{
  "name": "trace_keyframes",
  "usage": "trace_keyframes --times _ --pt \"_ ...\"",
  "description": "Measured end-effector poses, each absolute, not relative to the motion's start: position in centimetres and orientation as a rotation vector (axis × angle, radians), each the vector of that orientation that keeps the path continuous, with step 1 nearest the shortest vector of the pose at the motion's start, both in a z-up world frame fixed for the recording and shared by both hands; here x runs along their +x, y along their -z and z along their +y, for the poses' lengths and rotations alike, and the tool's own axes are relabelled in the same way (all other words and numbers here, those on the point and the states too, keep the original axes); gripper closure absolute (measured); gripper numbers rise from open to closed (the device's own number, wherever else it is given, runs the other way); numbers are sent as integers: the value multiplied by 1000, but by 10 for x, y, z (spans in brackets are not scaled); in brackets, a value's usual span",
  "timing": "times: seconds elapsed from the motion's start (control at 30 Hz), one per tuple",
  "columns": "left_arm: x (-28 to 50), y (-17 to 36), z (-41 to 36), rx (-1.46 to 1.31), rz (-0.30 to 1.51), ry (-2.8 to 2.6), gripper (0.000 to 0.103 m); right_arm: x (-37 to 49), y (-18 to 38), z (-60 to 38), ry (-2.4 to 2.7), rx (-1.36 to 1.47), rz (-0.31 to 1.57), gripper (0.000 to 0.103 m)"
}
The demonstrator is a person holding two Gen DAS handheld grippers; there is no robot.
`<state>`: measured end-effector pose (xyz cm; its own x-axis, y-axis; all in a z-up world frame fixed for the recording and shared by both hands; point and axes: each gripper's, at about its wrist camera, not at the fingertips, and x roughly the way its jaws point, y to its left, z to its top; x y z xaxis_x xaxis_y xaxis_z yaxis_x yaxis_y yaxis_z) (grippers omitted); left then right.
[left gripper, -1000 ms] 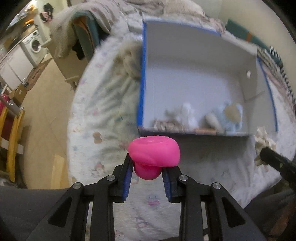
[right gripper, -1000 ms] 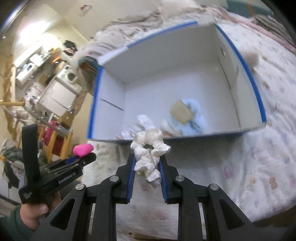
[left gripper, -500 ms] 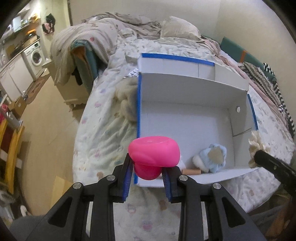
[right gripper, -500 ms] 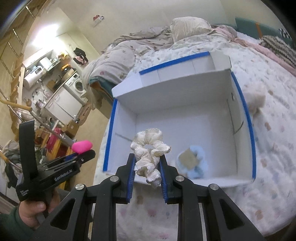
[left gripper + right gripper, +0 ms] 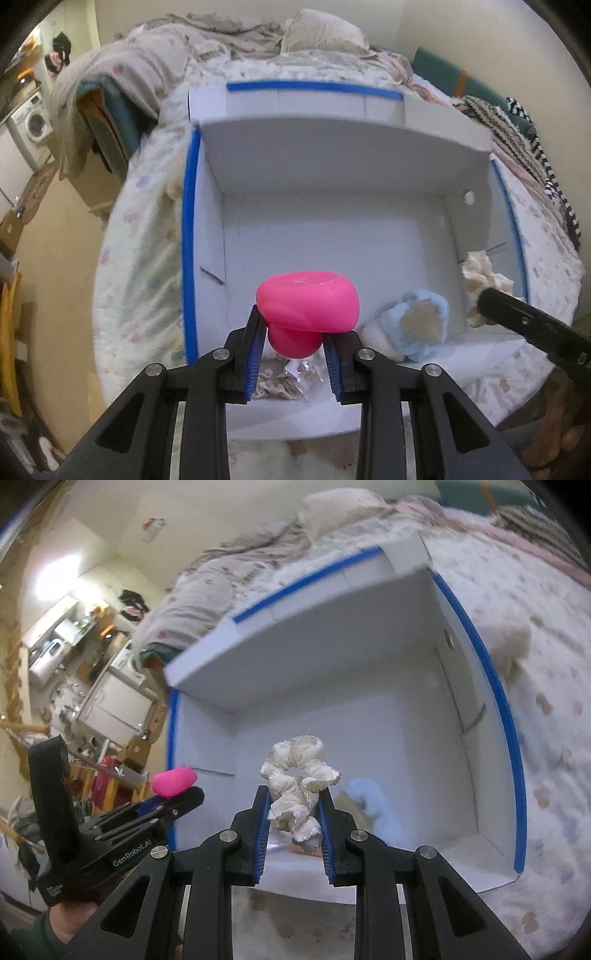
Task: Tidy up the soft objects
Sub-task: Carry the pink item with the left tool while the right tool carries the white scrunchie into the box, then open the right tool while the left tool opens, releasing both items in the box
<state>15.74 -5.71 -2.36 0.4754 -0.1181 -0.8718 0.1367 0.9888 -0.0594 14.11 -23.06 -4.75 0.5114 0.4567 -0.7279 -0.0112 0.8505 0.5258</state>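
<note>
The bed (image 5: 140,236) has a pale printed cover. On it stands an open white box (image 5: 332,173) with blue edges. Crumpled blankets (image 5: 207,40) and a pillow (image 5: 321,29) lie behind it.

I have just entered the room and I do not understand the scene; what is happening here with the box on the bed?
A person is sorting soft things into the white box on the bed. The left claw grips a pink squishy toy above the box's near edge. The right claw grips a cream scrunchie, also over the box. A blue plush toy and a small clear packet already lie inside. Neither held item is released yet.
</note>
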Motion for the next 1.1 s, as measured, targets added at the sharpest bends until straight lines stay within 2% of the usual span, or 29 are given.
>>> trace_keyframes --times 0.23,0.67,1.1 --pt "172 66 -50 -62 1166 136 76 151 75 -220 -313 482 1099 77" --pt "165 67 -74 6 1173 184 76 154 90 -203 -356 471 1186 77" --pt "157 71 -77 36 1169 184 76 153 87 -204 -348 466 1177 77"
